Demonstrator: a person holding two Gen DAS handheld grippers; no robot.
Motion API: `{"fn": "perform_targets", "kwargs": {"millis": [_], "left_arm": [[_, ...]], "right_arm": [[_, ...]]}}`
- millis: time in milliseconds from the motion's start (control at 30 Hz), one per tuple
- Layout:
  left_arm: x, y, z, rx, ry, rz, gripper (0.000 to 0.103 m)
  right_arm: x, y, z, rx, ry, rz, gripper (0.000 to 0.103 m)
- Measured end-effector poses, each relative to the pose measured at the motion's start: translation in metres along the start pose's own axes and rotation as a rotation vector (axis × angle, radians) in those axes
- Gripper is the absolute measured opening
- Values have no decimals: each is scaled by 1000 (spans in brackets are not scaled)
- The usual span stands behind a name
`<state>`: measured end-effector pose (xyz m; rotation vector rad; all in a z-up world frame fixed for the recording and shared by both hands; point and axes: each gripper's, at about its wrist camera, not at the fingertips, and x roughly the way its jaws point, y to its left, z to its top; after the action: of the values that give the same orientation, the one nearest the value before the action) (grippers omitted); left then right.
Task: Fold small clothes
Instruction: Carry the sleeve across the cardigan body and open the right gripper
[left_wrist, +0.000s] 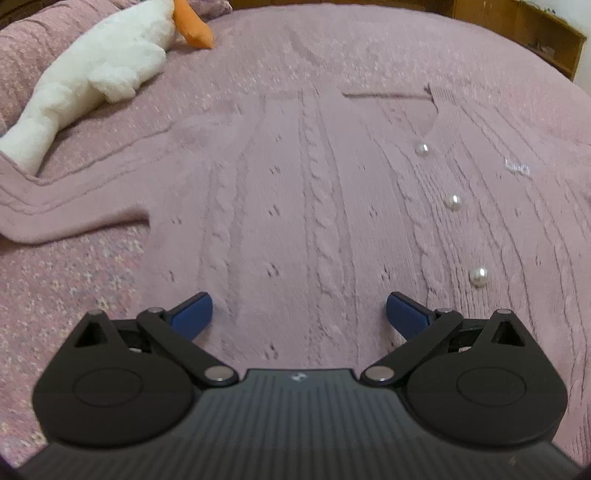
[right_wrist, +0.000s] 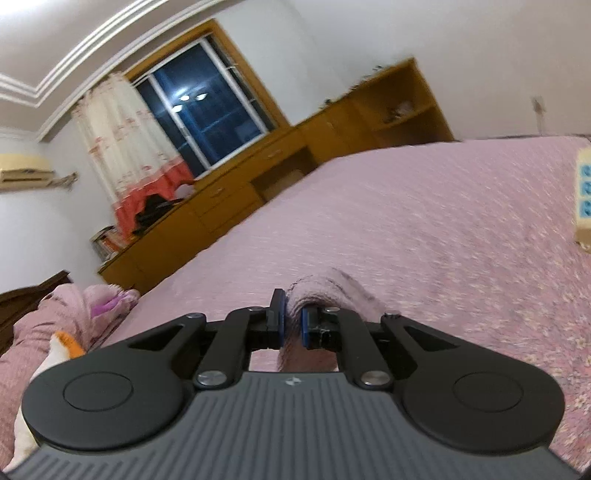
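Softly does it: the pink cable-knit cardigan (left_wrist: 314, 206) lies flat and face up on the pink bedspread (left_wrist: 92, 295), neckline at the far side, one sleeve (left_wrist: 66, 206) trailing out to the left in my left view. Three pearl buttons (left_wrist: 453, 202) run down the placket. I judge it light, limp and stretchy, with no stiffness to hold a crease, so it will sag from any single pinch point; the knit should grip well between pads, but the buttons could snag or slip, so I'd avoid taking hold there. Best holds look like hem corners, shoulder seams or sleeve cuffs. My left gripper (left_wrist: 299, 314) hangs over the lower body of the garment, jaws spread wide, nothing between them. My right gripper (right_wrist: 291, 325) is clenched on a bunched fold of the same pink knit (right_wrist: 325, 291), which humps up past the pads, raised off the bed; which part of the cardigan this is I cannot tell. Farther out: a white plush goose (left_wrist: 96, 74) near the pillows, a wooden desk unit (right_wrist: 258, 177) below a dark window (right_wrist: 207, 107).
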<state>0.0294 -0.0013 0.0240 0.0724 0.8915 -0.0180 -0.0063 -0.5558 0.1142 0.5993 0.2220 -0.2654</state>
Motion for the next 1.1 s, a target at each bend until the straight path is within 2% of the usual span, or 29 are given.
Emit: {"fn": "perform_targets", "kwargs": {"millis": [133,233,467,667,767,900,1100], "left_arm": [[-11,8,8,-7,-44,7,102],[-17,16,13,-10,-48,36,102],[-30,36,21,-39,-78,50,102],[-49,48,35,-35,-155,74,102],[-54,53,42,-28,-173,82,102],[-58,60,46,-35,-190,82,102],[-53,73,46,-62,-198,88,102]], "right_arm": [[-16,50,-3,-54,4,25,9],[-25,93,-10,-107,11,44,9],[-29,182,-43,-168,51,108,9],[-23,247,-71,-231,88,163,9],[-13,280,-92,-283,112,188,9],[7,316,-126,-307,190,218,9],[31,354,-198,-318,320,247,8]]}}
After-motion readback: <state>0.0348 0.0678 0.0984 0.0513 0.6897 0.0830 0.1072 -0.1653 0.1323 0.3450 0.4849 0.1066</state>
